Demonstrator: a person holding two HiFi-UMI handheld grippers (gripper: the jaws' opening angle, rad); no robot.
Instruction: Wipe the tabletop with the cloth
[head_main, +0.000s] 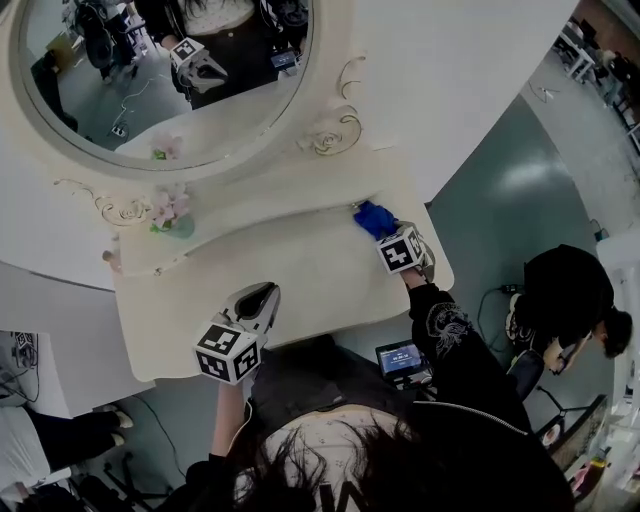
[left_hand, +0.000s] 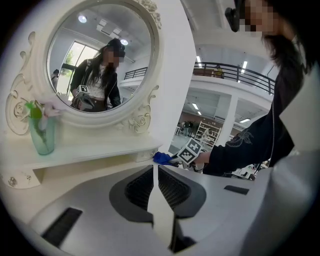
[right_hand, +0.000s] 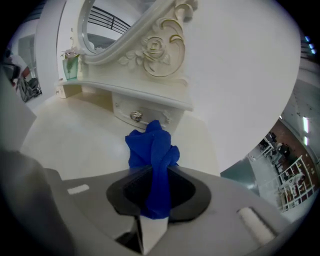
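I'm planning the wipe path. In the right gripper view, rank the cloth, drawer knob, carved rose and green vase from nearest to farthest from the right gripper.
1. Cloth, clamped in the right gripper's jaws.
2. Drawer knob, just beyond the cloth.
3. Carved rose, above on the mirror frame.
4. Green vase, far left on the shelf.
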